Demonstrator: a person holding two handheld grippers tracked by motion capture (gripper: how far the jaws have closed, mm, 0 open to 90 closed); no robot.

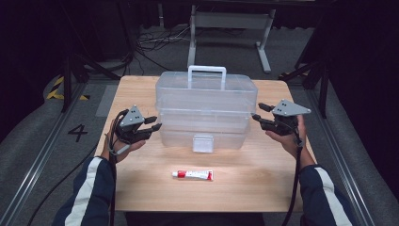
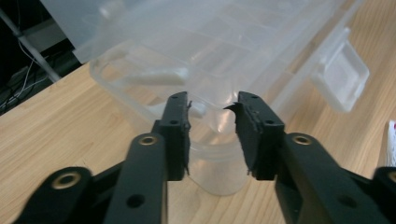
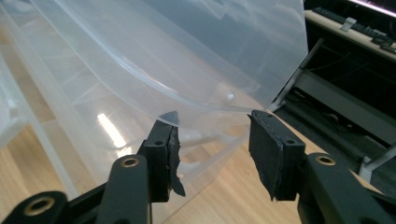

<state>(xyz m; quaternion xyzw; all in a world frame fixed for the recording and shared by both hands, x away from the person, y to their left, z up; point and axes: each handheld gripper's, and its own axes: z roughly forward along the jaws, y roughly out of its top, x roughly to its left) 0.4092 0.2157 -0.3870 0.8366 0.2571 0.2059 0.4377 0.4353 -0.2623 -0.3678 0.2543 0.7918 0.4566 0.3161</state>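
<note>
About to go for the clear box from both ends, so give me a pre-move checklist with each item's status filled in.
1. Left gripper jaws open, not pressing on the clear plastic storage box: ok.
2. Right gripper jaws open at the box's right end: ok.
3. Front latch closed: cannot tell.
4. Carry handle standing upright on the lid: ok.
5. Toothpaste tube lying apart from the box, in front of it: ok.
6. Box fully on the wooden table: ok.
</note>
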